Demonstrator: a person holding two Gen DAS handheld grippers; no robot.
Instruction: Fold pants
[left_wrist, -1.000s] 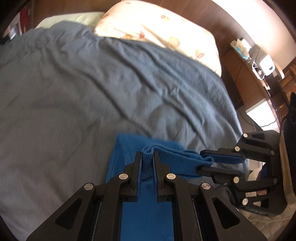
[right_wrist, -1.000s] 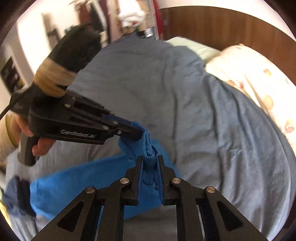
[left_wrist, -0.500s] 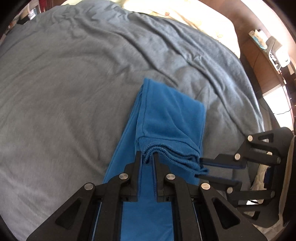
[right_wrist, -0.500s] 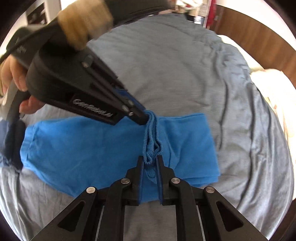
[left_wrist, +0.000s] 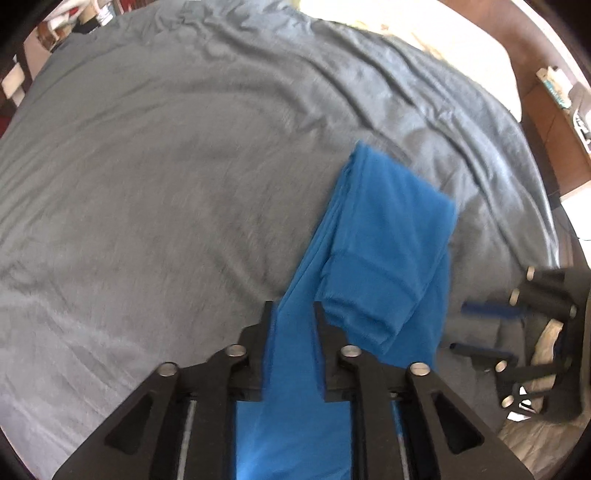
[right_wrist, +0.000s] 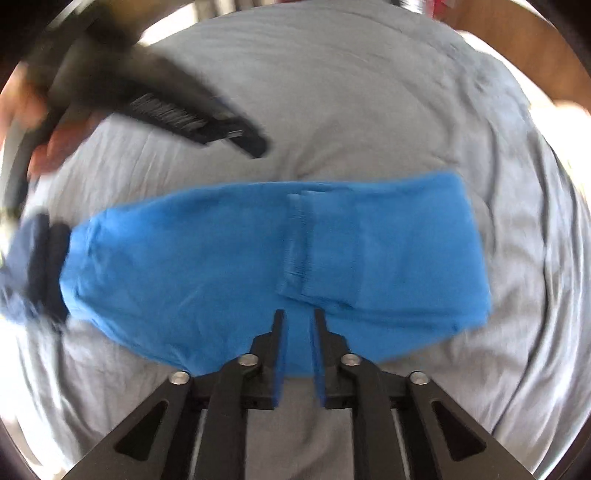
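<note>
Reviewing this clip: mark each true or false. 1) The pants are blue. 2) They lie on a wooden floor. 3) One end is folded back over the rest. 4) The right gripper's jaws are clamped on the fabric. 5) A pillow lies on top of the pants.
1) True: the pants are bright blue.
2) False: they lie on a grey bedcover.
3) True: a folded flap lies over the rest.
4) False: the right gripper has just been opening, jaws apart, gripping no fabric.
5) False: nothing covers the pants.

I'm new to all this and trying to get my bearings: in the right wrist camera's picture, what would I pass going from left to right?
A hand holding the left gripper, then the dark garment, then the blue pants, whose folded-over end lies on their right part, then bare grey bedcover.
</note>
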